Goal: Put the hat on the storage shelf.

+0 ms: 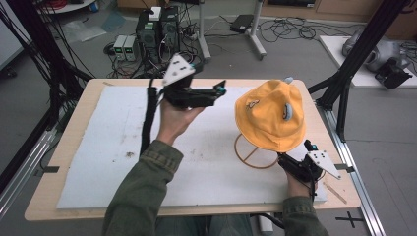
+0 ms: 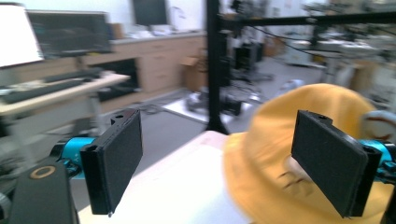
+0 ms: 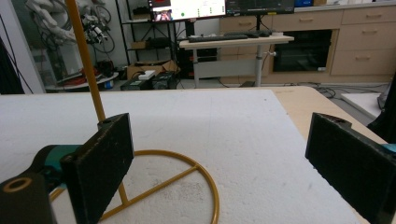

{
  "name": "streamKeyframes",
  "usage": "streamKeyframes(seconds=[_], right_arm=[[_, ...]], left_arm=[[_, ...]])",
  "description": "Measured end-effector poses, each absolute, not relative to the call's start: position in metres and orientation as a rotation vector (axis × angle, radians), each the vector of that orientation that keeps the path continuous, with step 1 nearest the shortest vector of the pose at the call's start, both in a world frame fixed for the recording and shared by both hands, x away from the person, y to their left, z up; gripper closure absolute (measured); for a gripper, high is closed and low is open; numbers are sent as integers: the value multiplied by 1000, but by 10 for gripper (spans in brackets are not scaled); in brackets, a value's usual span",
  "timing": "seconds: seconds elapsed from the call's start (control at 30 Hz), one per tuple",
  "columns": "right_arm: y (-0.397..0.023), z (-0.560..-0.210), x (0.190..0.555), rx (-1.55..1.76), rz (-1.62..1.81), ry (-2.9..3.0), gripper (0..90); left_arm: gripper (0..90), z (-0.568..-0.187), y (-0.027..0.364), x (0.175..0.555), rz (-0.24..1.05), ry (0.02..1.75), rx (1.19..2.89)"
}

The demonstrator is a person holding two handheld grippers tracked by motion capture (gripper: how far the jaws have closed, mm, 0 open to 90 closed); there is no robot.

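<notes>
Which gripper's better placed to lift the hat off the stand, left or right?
Left, probably. The left gripper is raised level with the yellow hat, jaws open and aimed at it. The right gripper is low on the table by the wire stand base, better suited to steadying it.

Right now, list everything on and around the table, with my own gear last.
Bucket hat: one, orange-yellow, on the stand, right half of the table.
Wire stand: one, gold, ring base on the foam, upright pole under the hat.
Foam sheet: one, white, covering most of the tabletop.
Table: one, light wood.
Computer boxes: several, dark, on the floor beyond the table.
Left gripper: one, black, raised, fingers open toward the hat.
Right gripper: one, black, low by the stand's base, fingers open.
</notes>
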State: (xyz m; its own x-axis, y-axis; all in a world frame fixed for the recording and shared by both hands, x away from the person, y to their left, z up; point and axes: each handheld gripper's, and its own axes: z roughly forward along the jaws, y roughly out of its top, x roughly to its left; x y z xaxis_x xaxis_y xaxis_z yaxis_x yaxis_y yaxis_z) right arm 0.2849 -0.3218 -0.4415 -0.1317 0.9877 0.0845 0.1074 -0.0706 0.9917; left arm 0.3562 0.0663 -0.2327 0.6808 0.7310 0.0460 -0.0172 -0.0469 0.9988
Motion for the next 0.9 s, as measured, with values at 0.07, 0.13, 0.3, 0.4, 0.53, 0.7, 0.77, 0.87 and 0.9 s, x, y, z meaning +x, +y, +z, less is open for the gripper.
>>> streamKeyframes(seconds=[0.07,0.13,0.3,0.4,0.53,0.7,0.77,0.87,0.9], right_arm=[[-322,-441,285,1272,1316,1348,75],[-322,-441,284,1270,1315,1346,75],[-323,-441,283,1268,1308,1345,75],[-324,-441,282,1275,1306,1341,75],[-326,-441,281,1290,1312,1324,75],[-325,-441,281,1290,1304,1319,74],[-324,-440,281,1291,1305,1318,74],[-324,-440,281,1285,1302,1315,75],[-324,-440,280,1292,1303,1315,75]], left_arm=[[172,-233,86,347,746,649,1476],[172,-236,105,335,822,680,1430],[174,-249,144,310,993,764,1357],[174,-265,172,296,1051,853,1300],[174,-295,209,280,1090,988,1215],[178,-319,224,271,1151,1027,1178],[180,-338,230,268,1184,1069,1178],[183,-361,234,266,1166,1112,1192],[183,-369,235,266,1154,1129,1198]])
